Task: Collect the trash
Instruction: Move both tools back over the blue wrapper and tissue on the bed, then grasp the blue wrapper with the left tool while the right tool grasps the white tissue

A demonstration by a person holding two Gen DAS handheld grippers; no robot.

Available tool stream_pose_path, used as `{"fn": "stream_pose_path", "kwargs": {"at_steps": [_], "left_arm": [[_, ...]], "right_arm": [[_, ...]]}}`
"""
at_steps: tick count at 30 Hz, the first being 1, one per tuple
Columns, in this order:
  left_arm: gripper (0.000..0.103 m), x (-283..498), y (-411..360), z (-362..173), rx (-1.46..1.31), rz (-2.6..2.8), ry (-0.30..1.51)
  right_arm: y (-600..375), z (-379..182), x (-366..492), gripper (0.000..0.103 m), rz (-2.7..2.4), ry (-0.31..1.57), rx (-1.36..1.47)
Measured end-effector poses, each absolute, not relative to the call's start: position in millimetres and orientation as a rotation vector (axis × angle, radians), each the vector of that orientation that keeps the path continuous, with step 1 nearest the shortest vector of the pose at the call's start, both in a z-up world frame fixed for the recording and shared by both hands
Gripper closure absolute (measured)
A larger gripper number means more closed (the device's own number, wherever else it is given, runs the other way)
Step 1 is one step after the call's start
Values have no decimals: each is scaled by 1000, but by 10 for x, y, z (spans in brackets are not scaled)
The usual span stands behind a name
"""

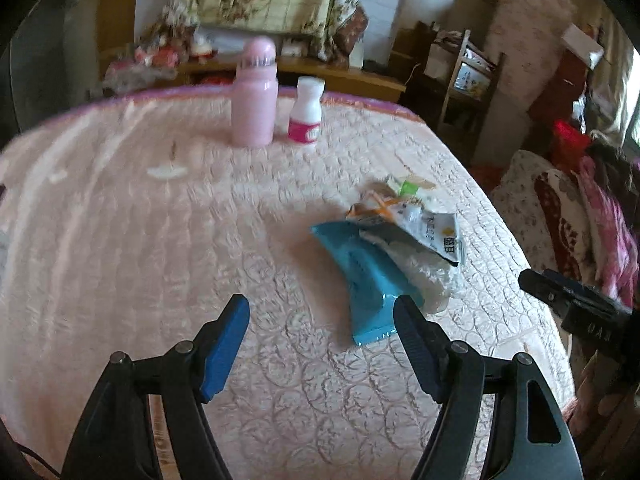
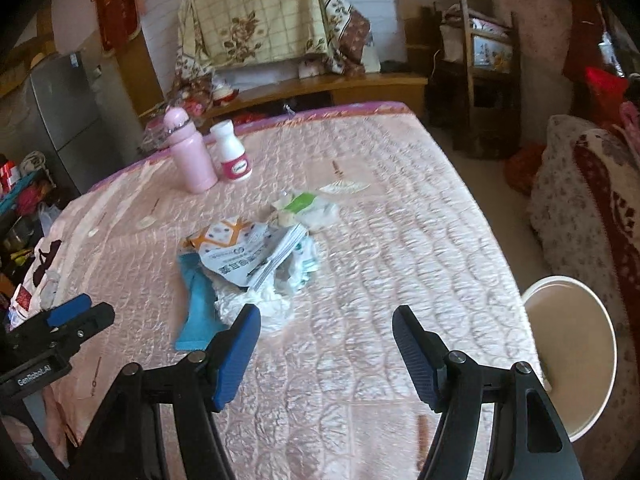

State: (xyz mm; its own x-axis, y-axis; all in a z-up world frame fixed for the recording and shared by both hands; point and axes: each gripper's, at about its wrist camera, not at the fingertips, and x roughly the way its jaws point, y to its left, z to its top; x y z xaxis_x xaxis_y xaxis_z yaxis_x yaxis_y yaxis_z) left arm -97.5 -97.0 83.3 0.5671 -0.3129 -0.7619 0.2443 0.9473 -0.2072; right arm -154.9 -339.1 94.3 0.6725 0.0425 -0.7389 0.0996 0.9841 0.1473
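hovering over the litter on the pink table

hanging nearest to me, the left gripper (image 1: 322,322) has its blue pads spread apart with nothing between them, tilted down at the quilted pink tablecloth (image 1: 160,260). its right pad sits just in front of the tail of a blue wrapper (image 1: 362,280). the right gripper (image 2: 326,332) is spread just as wide and just as empty, its left pad just in front of a crumpled white tissue (image 2: 256,306). beside the table's right edge, seen from the right wrist, stands a white bin (image 2: 572,344) with a pale inside.

a little further in lies the trash pile (image 2: 256,256), all in one heap near the middle of the cloth: the blue wrapper at the near side, the tissue touching it, a white and orange snack bag (image 2: 236,246) lying over both, and a green and white scrap (image 2: 302,202) at the far end.

well beyond the heap, near the far edge, a pink bottle (image 1: 256,104) stands upright with a small white bottle (image 1: 306,114) with a pink label just beside it.
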Motion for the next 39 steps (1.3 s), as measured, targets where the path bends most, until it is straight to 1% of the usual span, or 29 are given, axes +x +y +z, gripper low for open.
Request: {"fn": "stream_pose_path", "kwargs": {"at_steps": [11, 13, 14, 15, 16, 17, 18, 26, 28, 29, 31, 32, 33, 39], "left_arm": [[28, -509, -1438, 333, -135, -379, 1033], [40, -454, -1493, 283, -162, -408, 1049], [56, -427, -1526, 249, -176, -431, 1072], [58, -422, -1533, 246, -179, -435, 1073], [62, -431, -1520, 265, -181, -434, 1062], [71, -444, -1489, 289, -180, -438, 1055], [74, -454, -1450, 311, -178, -441, 1054], [74, -717, -910, 516, -124, -386, 1025], [74, -779, -807, 557, -124, -383, 1017], [74, -797, -765, 582, -122, -380, 1012], [74, -888, -689, 643, -123, -374, 996], [74, -914, -666, 666, -128, -374, 990], [74, -959, -630, 699, -134, -374, 984], [74, -1087, -670, 764, -105, -383, 956]], "right_arm": [[-3381, 830, -1420, 31, -30, 864, 166], [-3387, 814, -1387, 31, -15, 873, 167], [-3383, 797, -1368, 31, 1, 880, 173], [-3375, 772, -1352, 31, 20, 886, 182], [-3365, 743, -1334, 31, 42, 895, 194], [-3349, 708, -1314, 31, 70, 905, 208], [-3328, 677, -1301, 31, 92, 914, 219], [-2882, 445, -1117, 32, 182, 923, 159], [-2776, 350, -1006, 52, 195, 939, 151], [-2743, 330, -979, 70, 201, 940, 145], [-2688, 300, -968, 74, 200, 940, 122], [-2678, 307, -1001, 81, 208, 941, 124], [-2685, 332, -1051, 82, 217, 938, 130], [-2862, 478, -1536, 82, 281, 959, 192]]}}
